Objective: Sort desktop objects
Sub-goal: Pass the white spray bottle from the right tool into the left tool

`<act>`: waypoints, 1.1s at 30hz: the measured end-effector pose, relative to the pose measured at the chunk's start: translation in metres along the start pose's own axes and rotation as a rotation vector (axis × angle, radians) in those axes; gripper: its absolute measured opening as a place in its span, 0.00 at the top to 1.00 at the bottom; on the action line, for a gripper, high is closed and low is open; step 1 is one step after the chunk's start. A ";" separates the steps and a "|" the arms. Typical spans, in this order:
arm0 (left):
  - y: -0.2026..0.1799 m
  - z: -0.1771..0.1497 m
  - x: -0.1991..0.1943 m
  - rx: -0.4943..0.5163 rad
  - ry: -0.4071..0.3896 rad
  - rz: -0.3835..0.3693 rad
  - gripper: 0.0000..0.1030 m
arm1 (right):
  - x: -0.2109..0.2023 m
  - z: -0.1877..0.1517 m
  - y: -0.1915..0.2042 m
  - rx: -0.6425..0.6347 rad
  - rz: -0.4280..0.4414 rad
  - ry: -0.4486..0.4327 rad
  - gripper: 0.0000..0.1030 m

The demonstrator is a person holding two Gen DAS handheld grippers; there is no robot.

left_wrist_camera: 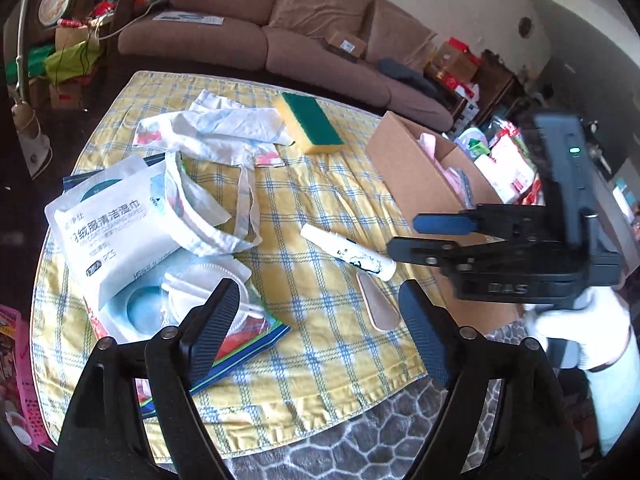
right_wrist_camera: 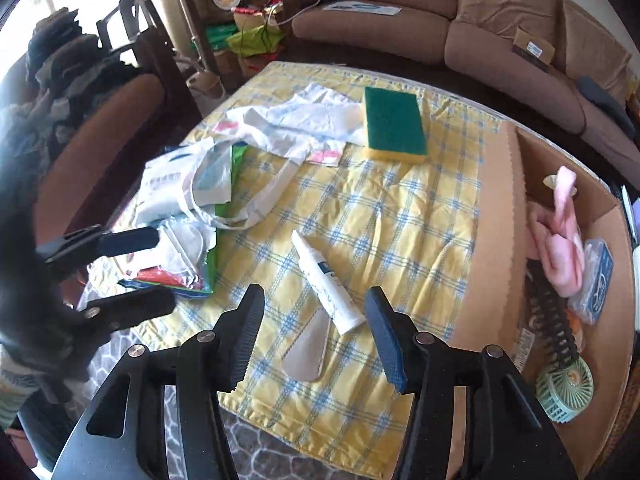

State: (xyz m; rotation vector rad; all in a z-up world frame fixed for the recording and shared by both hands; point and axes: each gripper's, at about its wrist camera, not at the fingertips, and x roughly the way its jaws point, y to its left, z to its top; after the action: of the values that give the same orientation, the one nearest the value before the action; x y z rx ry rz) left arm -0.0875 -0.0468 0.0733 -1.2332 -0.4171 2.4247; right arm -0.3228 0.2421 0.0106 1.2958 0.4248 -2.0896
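A white tube (left_wrist_camera: 348,253) (right_wrist_camera: 326,282) lies on the yellow checked cloth (left_wrist_camera: 304,192) (right_wrist_camera: 380,216), with a flat silvery shoehorn-like piece (left_wrist_camera: 378,302) (right_wrist_camera: 308,354) beside it. A green-and-yellow sponge (left_wrist_camera: 311,123) (right_wrist_camera: 394,124), a crumpled white cloth bag (left_wrist_camera: 216,132) (right_wrist_camera: 288,124) and a wet-wipes pack (left_wrist_camera: 108,236) (right_wrist_camera: 168,188) lie further back and left. My left gripper (left_wrist_camera: 320,328) is open and empty over the cloth's near edge. My right gripper (right_wrist_camera: 316,336) is open and empty just short of the tube; it also shows in the left wrist view (left_wrist_camera: 436,236).
An open cardboard box (left_wrist_camera: 412,176) (right_wrist_camera: 496,240) stands at the right with pink cloth (right_wrist_camera: 560,240), a black comb (right_wrist_camera: 556,324) and a green fan (right_wrist_camera: 564,390) inside. Masks and a coloured packet (left_wrist_camera: 240,332) (right_wrist_camera: 176,276) lie at the left. A brown sofa (left_wrist_camera: 320,32) is behind.
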 end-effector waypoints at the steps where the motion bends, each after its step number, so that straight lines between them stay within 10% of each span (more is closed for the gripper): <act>1: 0.003 -0.002 -0.003 -0.007 0.003 -0.015 0.22 | 0.016 0.003 0.006 -0.019 -0.036 0.025 0.48; 6: 0.010 -0.006 -0.010 -0.033 -0.011 -0.109 0.22 | 0.078 -0.001 0.005 -0.010 -0.119 0.144 0.51; 11: 0.030 -0.008 0.000 -0.171 0.009 -0.256 0.22 | 0.079 -0.007 -0.014 0.062 -0.087 0.132 0.78; 25: 0.059 -0.014 0.038 -0.496 0.057 -0.513 0.22 | 0.003 -0.035 0.015 0.373 0.430 -0.084 0.78; 30: 0.063 -0.017 0.052 -0.557 0.105 -0.599 0.74 | -0.014 -0.047 0.047 0.304 0.427 -0.100 0.78; 33: 0.065 -0.016 0.050 -0.577 0.080 -0.608 0.80 | -0.013 -0.046 0.059 0.272 0.412 -0.097 0.78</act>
State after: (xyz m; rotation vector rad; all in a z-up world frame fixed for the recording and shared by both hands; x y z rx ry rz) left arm -0.1151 -0.0796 0.0013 -1.1735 -1.3174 1.7739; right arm -0.2482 0.2290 0.0045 1.2947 -0.1664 -1.8876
